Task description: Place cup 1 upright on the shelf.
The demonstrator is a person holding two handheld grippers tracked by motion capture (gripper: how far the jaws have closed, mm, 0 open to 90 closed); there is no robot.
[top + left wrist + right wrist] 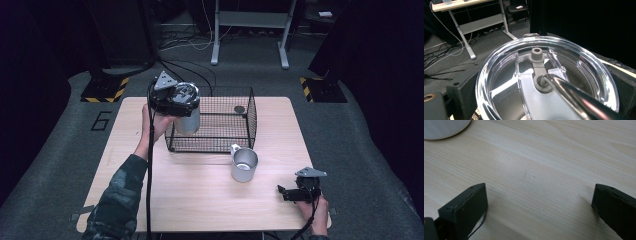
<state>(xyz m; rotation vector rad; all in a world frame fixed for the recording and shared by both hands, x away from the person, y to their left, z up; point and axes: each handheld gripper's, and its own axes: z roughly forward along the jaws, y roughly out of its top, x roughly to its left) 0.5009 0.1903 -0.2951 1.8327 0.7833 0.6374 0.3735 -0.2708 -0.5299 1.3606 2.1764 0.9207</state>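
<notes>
Tumbler: steel, clear lid, metal straw through the lid's grey stopper. Held upright above the left wall of the basket, toward the counter's far-left corner; lifted clear, judged to be on its way into or out of the basket, which cannot be told

Left gripper: clamped on the tumbler near its top, from the left side, so the body hangs free below. Fingers closed to the tumbler's width; lid sits right before its camera

Basket: black wire, open top, at the counter's far edge, centre. Small dark round item inside near its far-right corner; kind unclear

Mug: metal, empty, upright, handle toward the basket, just beside the basket's near-right corner; likely next in line

Right gripper: low over the counter near the near-right corner, fingers spread wide, holding nothing; judged parked, out of the way. Mug's base at its view's top-left

Counter: pale wood
</notes>
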